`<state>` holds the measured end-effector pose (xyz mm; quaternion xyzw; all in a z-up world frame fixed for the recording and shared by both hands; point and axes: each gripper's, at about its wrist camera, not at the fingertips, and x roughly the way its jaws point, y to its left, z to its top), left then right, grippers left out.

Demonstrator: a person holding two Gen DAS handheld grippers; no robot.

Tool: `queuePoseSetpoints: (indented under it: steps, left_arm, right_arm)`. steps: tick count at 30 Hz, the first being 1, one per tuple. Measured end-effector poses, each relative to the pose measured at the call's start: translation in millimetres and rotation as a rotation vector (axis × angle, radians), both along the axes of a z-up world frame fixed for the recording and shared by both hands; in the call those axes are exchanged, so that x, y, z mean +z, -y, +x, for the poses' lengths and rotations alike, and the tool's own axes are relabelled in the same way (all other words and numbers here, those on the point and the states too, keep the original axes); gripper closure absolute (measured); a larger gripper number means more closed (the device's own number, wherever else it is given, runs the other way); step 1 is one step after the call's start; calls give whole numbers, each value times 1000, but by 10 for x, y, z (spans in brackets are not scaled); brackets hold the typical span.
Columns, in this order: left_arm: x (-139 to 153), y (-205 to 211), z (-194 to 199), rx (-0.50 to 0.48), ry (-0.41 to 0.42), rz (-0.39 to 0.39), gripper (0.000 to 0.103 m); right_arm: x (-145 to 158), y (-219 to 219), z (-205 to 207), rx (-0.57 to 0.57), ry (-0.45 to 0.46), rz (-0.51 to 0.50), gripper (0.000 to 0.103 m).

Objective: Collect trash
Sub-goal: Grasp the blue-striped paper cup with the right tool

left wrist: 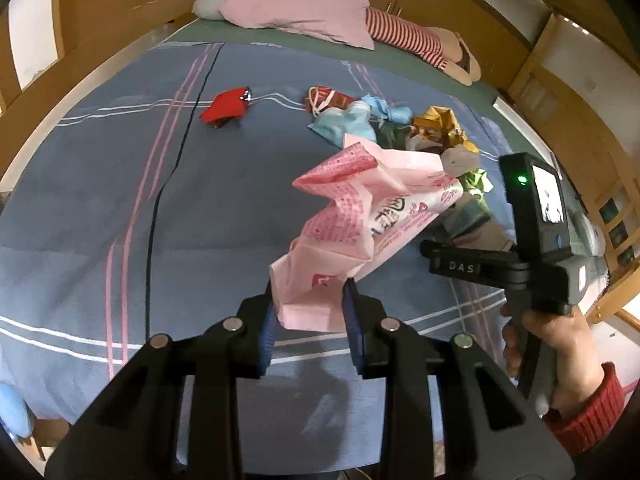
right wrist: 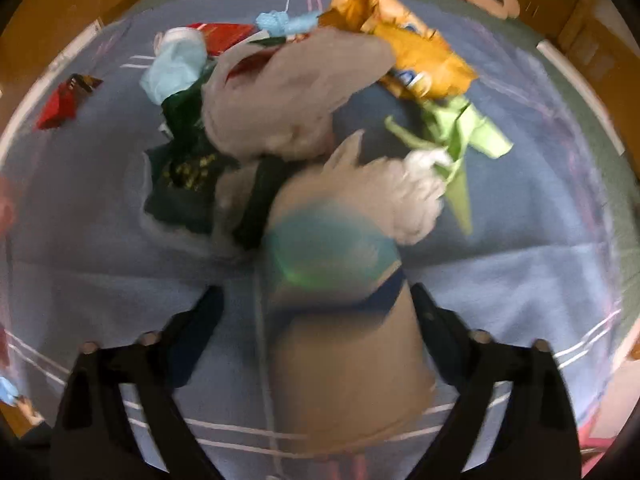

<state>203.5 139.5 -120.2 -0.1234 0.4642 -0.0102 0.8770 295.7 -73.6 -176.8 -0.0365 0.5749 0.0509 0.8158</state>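
A bed with a blue striped bedspread [left wrist: 224,200] fills both views. Above it, the left gripper [left wrist: 308,312] is clamped on the lower end of a crumpled pink bag [left wrist: 360,216]. A pile of wrappers [left wrist: 400,120] lies beyond, a red packet [left wrist: 226,108] apart at its left. The right gripper [right wrist: 316,312] stands wide around a blurred tan cup [right wrist: 344,320]; whether it grips is unclear.

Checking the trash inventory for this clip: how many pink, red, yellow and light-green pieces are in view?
pink bag: 1
red wrappers: 2
yellow wrapper: 1
light-green wrapper: 1
Total: 5
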Motion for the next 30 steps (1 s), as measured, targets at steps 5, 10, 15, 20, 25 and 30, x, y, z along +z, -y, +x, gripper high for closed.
queuePoseSetpoints:
  steps: [5, 10, 15, 20, 25, 30]
  left_arm:
    - [-98, -113, 46, 69, -36, -22, 73]
    - [-218, -174, 69, 101, -85, -44, 73]
    - [-283, -199, 87, 106, -104, -68, 72]
    - [-315, -269, 76, 144, -108, -93, 72]
    - [-337, -270, 81, 145, -115, -99, 72]
    - [-354, -266, 88, 149, -122, -101, 72]
  right_arm:
    - [54, 26, -207, -11, -2, 60, 66]
    - [74, -34, -447, 16, -10, 84, 67]
    - [92, -118, -550, 76, -39, 115, 50]
    - [281, -77, -497, 71, 24, 93, 18]
    - [95, 103, -416, -23, -59, 17, 16]
    - [17, 131, -489, -33, -47, 18, 19]
